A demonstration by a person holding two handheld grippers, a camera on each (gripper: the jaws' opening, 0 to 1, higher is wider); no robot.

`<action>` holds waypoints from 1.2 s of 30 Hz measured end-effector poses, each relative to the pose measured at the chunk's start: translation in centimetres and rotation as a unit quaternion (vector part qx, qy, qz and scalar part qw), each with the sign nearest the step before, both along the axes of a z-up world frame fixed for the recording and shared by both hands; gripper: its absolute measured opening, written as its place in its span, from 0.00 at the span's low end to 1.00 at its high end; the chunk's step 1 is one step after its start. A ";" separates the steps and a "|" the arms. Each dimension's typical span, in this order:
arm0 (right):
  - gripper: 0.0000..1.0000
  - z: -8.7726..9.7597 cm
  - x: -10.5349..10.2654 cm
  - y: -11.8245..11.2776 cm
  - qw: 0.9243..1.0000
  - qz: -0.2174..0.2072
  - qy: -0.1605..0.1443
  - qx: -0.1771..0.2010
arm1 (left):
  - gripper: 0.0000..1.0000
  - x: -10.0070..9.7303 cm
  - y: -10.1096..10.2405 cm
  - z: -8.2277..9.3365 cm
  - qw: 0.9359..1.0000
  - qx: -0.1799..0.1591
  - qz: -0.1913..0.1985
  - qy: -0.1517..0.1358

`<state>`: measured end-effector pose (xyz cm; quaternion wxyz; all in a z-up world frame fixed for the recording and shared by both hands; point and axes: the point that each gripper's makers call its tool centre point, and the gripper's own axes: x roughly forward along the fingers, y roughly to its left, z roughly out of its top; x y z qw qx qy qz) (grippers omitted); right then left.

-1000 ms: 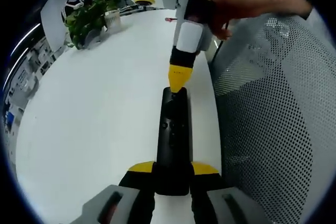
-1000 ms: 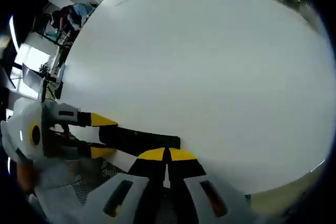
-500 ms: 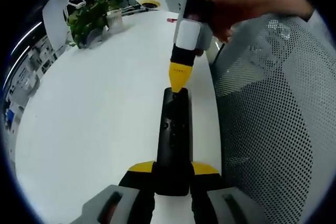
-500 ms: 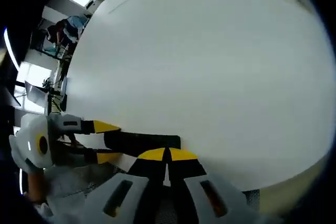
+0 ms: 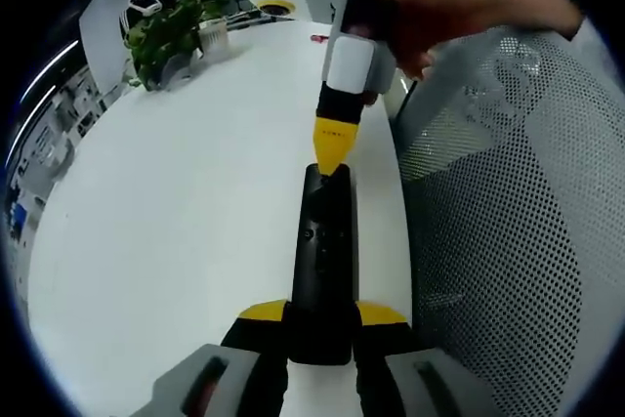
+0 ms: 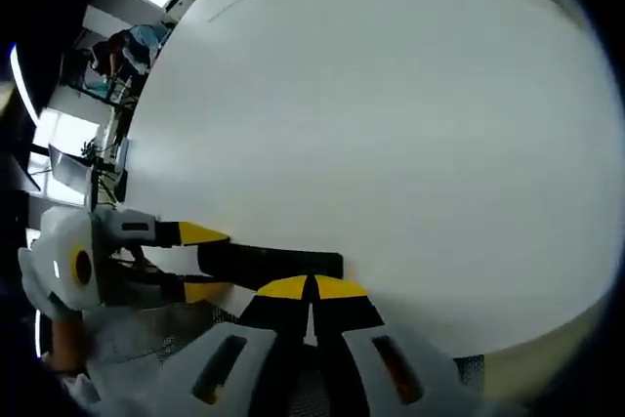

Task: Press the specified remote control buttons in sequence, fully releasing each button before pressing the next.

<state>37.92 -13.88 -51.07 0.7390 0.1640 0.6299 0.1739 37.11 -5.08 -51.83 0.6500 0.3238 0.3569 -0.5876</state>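
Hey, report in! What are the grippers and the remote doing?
Left hand-held gripper shut on remote. Right hand-held gripper shut, tip on remote's far end. Nothing in the way on table.

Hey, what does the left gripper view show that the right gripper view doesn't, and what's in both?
The left gripper view has a potted plant at the far end of the table, a mesh chair back beside the table, and the hand holding the right gripper, whose closed tip touches the far end of the remote.

The right gripper view has a bright window area past the table edge.

Both share the white table, the black remote clamped by the left gripper, and both grippers.
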 end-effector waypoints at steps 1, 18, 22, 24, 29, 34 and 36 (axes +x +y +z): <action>0.00 0.0 0.1 0.1 1.000 -0.001 0.000 0.005 | 0.25 0.0 0.0 0.0 1.000 0.000 0.000 0.000; 0.00 -0.3 -0.1 0.4 1.000 0.002 0.005 0.011 | 0.25 0.0 0.0 0.0 1.000 0.001 -0.001 0.000; 0.00 -0.2 -0.2 0.6 1.000 0.012 -0.012 -0.003 | 0.25 0.0 0.0 0.0 1.000 0.002 -0.002 0.001; 0.00 -0.2 -0.2 0.6 1.000 0.013 -0.014 -0.008 | 0.25 0.0 0.0 0.0 1.000 0.002 -0.002 0.000; 0.00 -0.3 0.0 0.5 1.000 0.017 -0.017 -0.019 | 0.25 0.0 0.0 0.0 1.000 0.002 -0.002 0.000; 0.00 -0.2 0.1 0.5 1.000 0.021 -0.018 -0.012 | 0.25 0.0 0.0 0.0 1.000 0.001 -0.001 -0.001; 0.00 -0.3 0.2 0.5 1.000 0.013 -0.009 -0.005 | 0.25 0.0 0.0 0.0 1.000 0.000 0.000 -0.001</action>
